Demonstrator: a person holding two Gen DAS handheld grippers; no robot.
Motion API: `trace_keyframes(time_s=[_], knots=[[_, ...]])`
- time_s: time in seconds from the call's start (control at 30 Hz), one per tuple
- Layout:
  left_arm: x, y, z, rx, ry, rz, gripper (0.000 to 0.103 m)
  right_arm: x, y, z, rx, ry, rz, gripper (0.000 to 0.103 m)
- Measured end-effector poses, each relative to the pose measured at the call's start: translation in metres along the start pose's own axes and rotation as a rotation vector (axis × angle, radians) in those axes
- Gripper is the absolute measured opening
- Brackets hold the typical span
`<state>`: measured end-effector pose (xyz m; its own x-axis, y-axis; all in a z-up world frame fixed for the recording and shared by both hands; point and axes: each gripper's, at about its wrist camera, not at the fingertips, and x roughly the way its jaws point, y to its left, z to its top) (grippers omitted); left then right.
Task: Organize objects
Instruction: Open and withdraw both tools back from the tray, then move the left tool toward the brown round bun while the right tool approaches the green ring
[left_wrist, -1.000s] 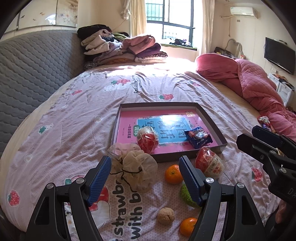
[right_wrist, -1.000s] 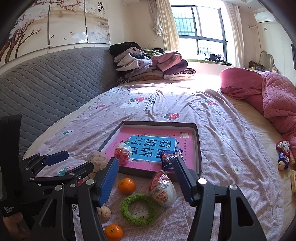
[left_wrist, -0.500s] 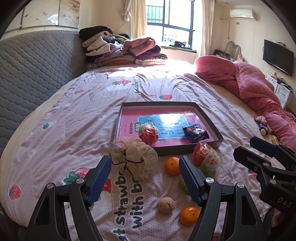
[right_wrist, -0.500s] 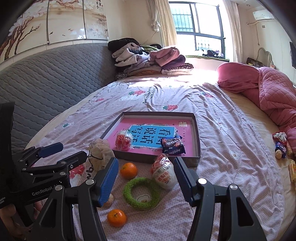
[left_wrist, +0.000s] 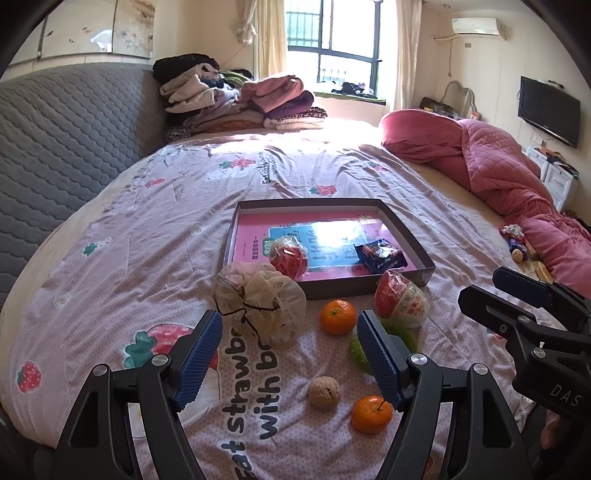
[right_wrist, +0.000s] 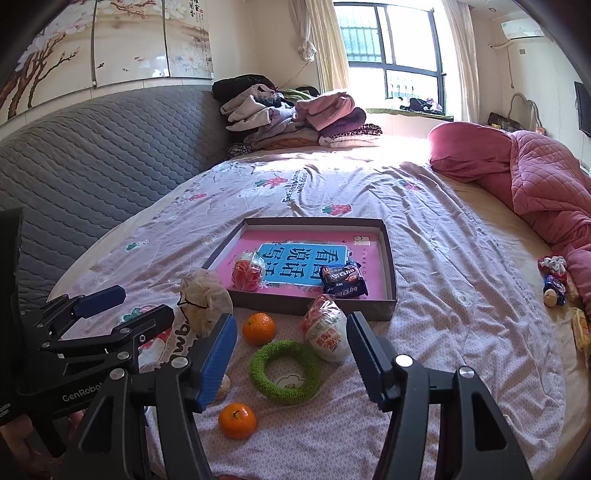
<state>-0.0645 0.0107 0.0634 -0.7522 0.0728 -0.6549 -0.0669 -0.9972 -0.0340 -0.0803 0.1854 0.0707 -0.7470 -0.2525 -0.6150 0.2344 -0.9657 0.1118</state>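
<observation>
A shallow grey box (left_wrist: 406, 229) (right_wrist: 388, 258) lies on the bed with a pink book inside. In it sit a red wrapped snack (left_wrist: 289, 256) (right_wrist: 246, 272) and a dark blue packet (left_wrist: 380, 254) (right_wrist: 342, 281). In front of it lie a beige mesh pouch (left_wrist: 258, 299) (right_wrist: 203, 295), two oranges (left_wrist: 335, 316) (left_wrist: 370, 413) (right_wrist: 258, 328) (right_wrist: 237, 420), a red-white snack bag (left_wrist: 400, 301) (right_wrist: 327, 330), a green ring (right_wrist: 284, 371) (left_wrist: 356, 349) and a walnut (left_wrist: 324, 392). My left gripper (left_wrist: 290, 356) is open and empty above them. My right gripper (right_wrist: 291, 360) is open and empty over the ring.
A grey quilted headboard (right_wrist: 92, 147) runs along the left. Folded clothes (left_wrist: 240, 99) are piled at the far end. A pink quilt (left_wrist: 498, 166) lies at the right, with small snacks (right_wrist: 554, 280) beside it.
Both grippers have pulled back and up from the objects, so more of the bed shows. Both stayed open. Nothing on the bed moved.
</observation>
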Motion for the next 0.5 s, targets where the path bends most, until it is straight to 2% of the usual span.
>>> trace_keyframes(time_s=[0.5], knots=[[0.0009, 0.0004, -0.0076, 0.006, 0.026, -0.01, 0.076, 0.0001, -0.0014, -0.0062, 0.005, 0.016, -0.009, 0.061]])
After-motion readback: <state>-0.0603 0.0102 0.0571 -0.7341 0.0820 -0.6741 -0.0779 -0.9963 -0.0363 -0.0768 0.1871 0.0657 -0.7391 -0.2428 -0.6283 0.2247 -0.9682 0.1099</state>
